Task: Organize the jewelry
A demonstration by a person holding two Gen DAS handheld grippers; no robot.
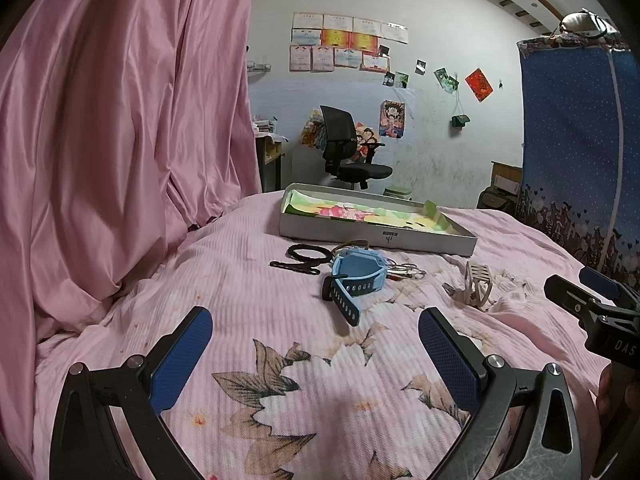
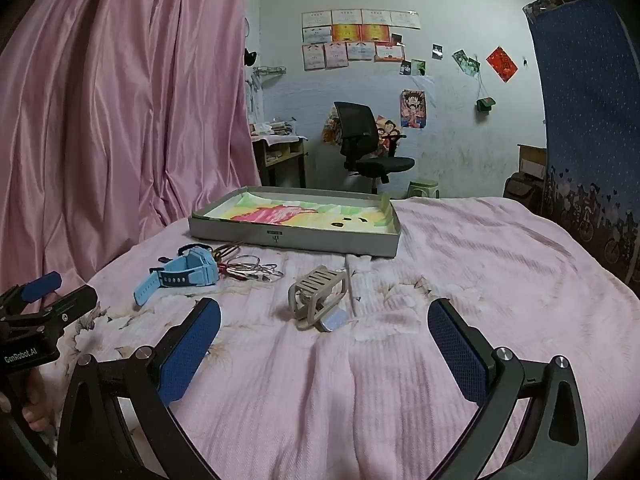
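The bedspread [image 2: 460, 248] is pale pink with brown-and-cream flowers; the curtain [image 1: 120, 120] at left is glossy pink. A light-blue watch [image 2: 188, 274] with darker blue trim lies at centre left — behind it a grey tray [image 2: 296, 238] lined in pink, yellow and green. The hanging cloth [image 2: 580, 100] at right is blue with white dots.

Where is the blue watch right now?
The blue watch lies on the pink bedspread, centre of the left wrist view, just before the grey box, between black hair ties and wire bangles.
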